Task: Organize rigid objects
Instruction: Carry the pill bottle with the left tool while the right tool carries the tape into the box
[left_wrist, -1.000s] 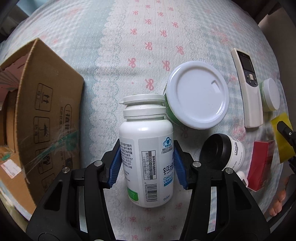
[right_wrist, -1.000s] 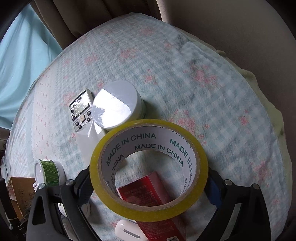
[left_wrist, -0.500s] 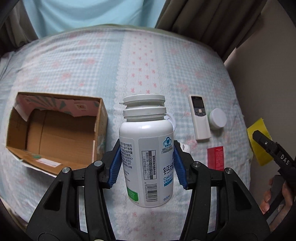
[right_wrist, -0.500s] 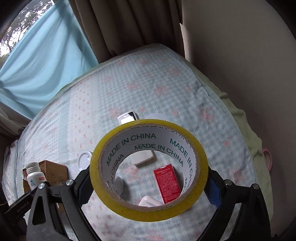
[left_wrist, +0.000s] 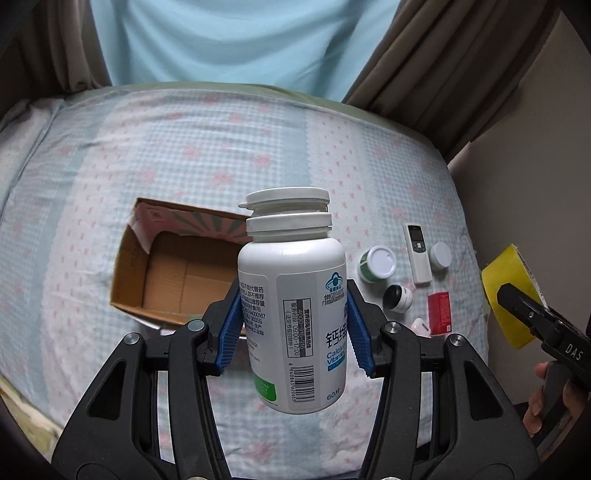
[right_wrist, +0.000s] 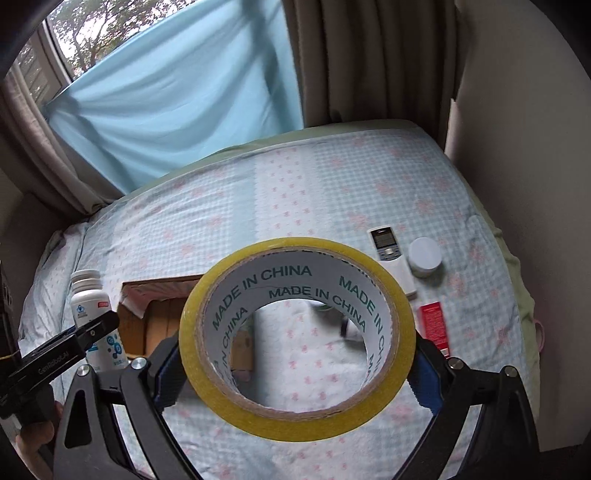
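My left gripper (left_wrist: 293, 332) is shut on a white pill bottle (left_wrist: 291, 295) with a white cap, held upright high above the bed. My right gripper (right_wrist: 295, 365) is shut on a yellow tape roll (right_wrist: 295, 336), also held high; the roll also shows at the right edge of the left wrist view (left_wrist: 511, 295). An open cardboard box (left_wrist: 177, 277) lies on the bed below the bottle, and it shows in the right wrist view (right_wrist: 155, 306) too. The bottle also shows at the left of the right wrist view (right_wrist: 94, 314).
On the checked bedsheet (left_wrist: 184, 155) to the right of the box lie a green jar with white lid (left_wrist: 378, 263), a black-lidded jar (left_wrist: 397, 297), a white remote (left_wrist: 417, 253), a small white jar (left_wrist: 440, 255) and a red box (left_wrist: 439, 312). Curtains (right_wrist: 177, 96) and a wall stand behind.
Both grippers have risen well away from the bed, each keeping its object. The box and the loose items now look small and far below.
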